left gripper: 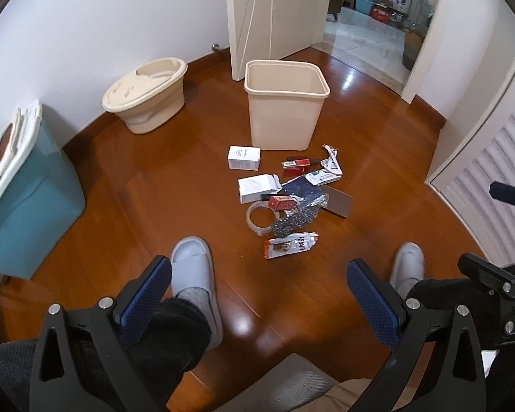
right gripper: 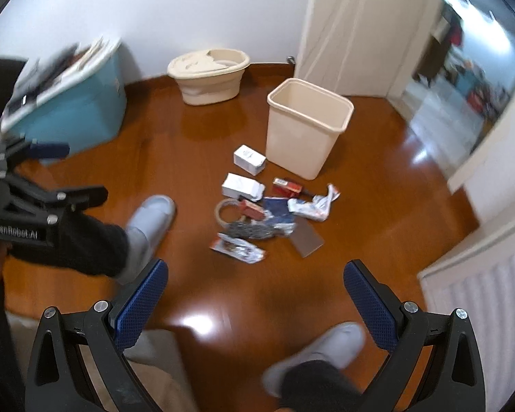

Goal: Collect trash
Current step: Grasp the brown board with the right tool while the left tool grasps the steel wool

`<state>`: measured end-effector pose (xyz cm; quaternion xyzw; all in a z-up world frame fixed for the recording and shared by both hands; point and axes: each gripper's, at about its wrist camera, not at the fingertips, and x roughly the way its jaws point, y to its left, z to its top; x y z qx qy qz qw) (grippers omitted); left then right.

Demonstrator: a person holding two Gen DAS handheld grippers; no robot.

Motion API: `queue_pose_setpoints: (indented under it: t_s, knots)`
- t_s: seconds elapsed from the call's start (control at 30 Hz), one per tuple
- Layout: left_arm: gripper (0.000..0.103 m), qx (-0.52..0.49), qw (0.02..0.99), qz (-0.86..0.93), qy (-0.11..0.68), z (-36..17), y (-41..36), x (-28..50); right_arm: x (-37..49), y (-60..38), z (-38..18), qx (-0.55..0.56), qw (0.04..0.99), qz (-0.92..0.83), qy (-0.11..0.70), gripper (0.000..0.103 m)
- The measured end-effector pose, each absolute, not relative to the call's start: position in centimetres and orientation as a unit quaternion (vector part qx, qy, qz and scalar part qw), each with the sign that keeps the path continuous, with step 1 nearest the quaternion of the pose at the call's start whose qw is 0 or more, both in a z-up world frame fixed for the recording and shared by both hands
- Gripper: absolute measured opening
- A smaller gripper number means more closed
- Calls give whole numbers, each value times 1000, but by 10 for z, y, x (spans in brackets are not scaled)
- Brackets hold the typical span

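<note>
Both the left gripper (left gripper: 259,297) and right gripper (right gripper: 255,295) are held spread wide and empty above the floor. The trash (left gripper: 286,195) is heaped just before the bin (left gripper: 285,103) — light stuff, judged: stiff boxes (left gripper: 243,158) to be pinched across their sides, a crinkly wrapper (left gripper: 290,245) likely slippery — best nipped at an edge.

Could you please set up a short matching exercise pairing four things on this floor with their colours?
Things:
1. waste bin
2. storage box
3. tape roll
4. slipper

Colours:
A. teal
B. clear
C. beige
D. pale grey

Pairs: 1-C, 2-A, 3-B, 4-D
</note>
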<state>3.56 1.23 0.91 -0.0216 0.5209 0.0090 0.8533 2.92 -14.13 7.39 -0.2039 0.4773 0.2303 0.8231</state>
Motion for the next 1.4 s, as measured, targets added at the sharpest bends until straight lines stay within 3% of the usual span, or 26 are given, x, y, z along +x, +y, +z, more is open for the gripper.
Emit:
queue_pose_setpoints:
  t_s: [0.2,0.37,0.77,1.1,1.4]
  knots:
    - [103,0,838,22,545,-23,1,68,90,-139,68,-291,772,261,501,103]
    - [103,31,811,13,584,-80,-17,104,160,-150,21,-326,726,272,541,103]
    - [103,17,736,4,677,-250,-32,184,275,-187,-224,-319,648,292,627,103]
    - [103,34,727,-3,686,-310,-24,207,289,-165,-357,-399,594,357,601,103]
    - [103,142,722,-119,667,-332,-79,230,287,-160,-387,-422,628,363,544,103]
